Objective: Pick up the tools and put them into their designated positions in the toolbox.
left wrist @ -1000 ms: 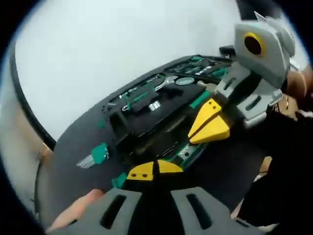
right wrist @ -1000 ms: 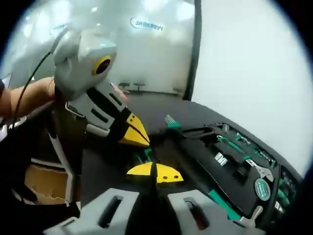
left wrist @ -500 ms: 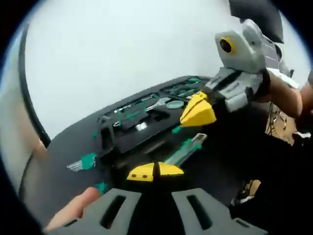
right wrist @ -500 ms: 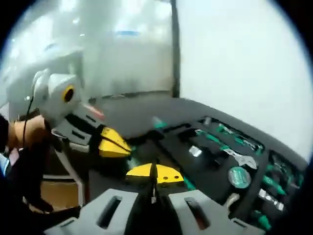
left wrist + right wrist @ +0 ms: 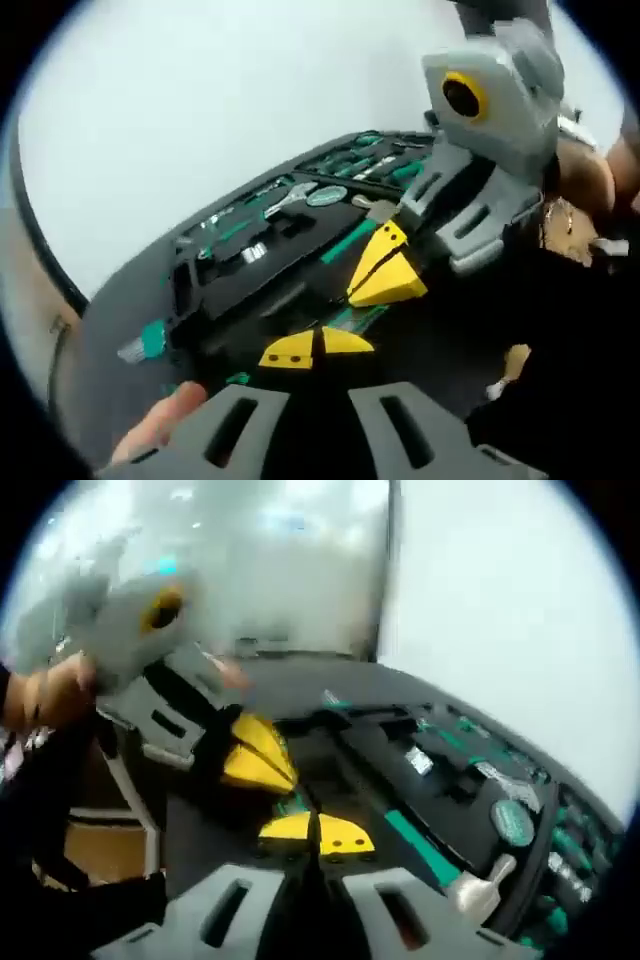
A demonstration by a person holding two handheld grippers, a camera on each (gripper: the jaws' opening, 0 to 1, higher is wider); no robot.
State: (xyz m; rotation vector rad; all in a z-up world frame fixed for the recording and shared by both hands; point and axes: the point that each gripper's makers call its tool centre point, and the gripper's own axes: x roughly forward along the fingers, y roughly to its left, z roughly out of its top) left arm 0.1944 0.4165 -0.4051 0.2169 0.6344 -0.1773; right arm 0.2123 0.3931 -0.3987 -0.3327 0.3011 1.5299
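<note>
The black toolbox (image 5: 262,262) lies open on a dark table, with green-handled tools set in its slots. My left gripper (image 5: 316,350) is shut, its yellow tips together just short of a green tool (image 5: 352,319) at the box's near edge. Whether it touches that tool is unclear. My right gripper (image 5: 385,277) comes in from the right and hovers over the same tool. In the right gripper view, my right gripper (image 5: 318,836) is shut, and the left gripper (image 5: 256,760) hangs above the green tool (image 5: 293,804). A hammer (image 5: 478,885) with a green handle rests in the toolbox (image 5: 400,770).
A loose green tool (image 5: 148,341) lies on the table left of the box. A fingertip (image 5: 160,422) shows beside my left gripper. A person's hand (image 5: 40,695) holds the left gripper. A white wall stands behind the table; a cardboard box (image 5: 95,850) sits below its edge.
Both views have shifted with the hands. The right gripper has come down and closer, from above the toolbox's middle to just over the green tool by the left gripper's tips.
</note>
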